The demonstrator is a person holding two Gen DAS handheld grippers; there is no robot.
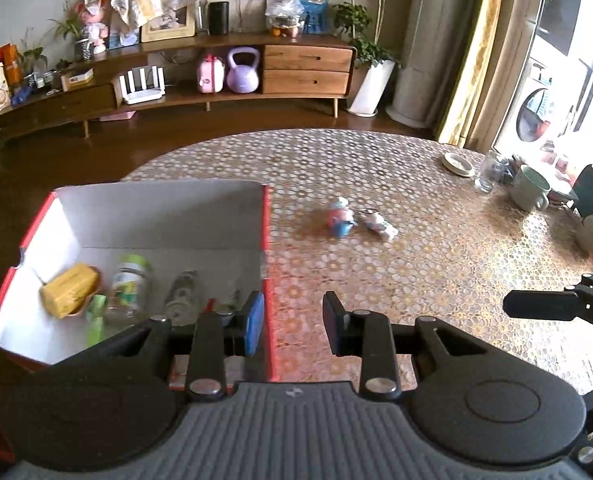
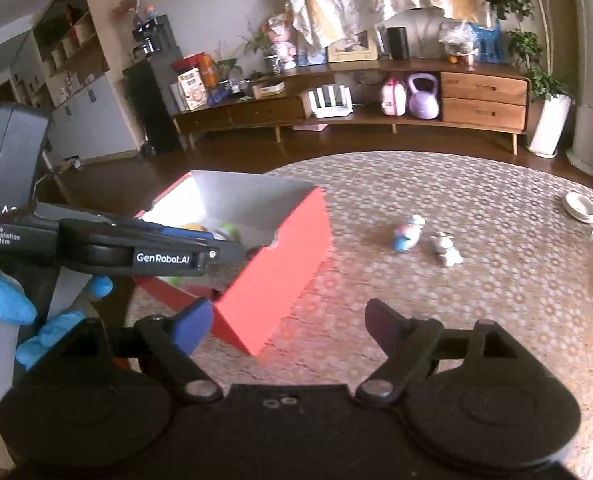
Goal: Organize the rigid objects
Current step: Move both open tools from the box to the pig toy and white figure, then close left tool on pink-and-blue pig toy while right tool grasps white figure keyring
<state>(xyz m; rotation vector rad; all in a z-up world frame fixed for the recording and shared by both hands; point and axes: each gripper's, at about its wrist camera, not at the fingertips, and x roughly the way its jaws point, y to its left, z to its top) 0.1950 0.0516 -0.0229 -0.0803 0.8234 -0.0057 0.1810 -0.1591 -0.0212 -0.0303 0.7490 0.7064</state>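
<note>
Both grippers hover empty: left gripper (image 1: 292, 322) fingers parted narrowly at the red box (image 2: 272, 268) wall, right gripper (image 2: 286, 326) fingers released wide. Two figurines (image 1: 342, 220) lie together mid-table (image 1: 436, 280), apparently awaiting collection into the box.

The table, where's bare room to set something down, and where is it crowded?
The table is bare between the red box and the two small figurines, and in front of the figurines. The far right edge is crowded: dish, glass, green mug. The box's near end holds several items.
</note>
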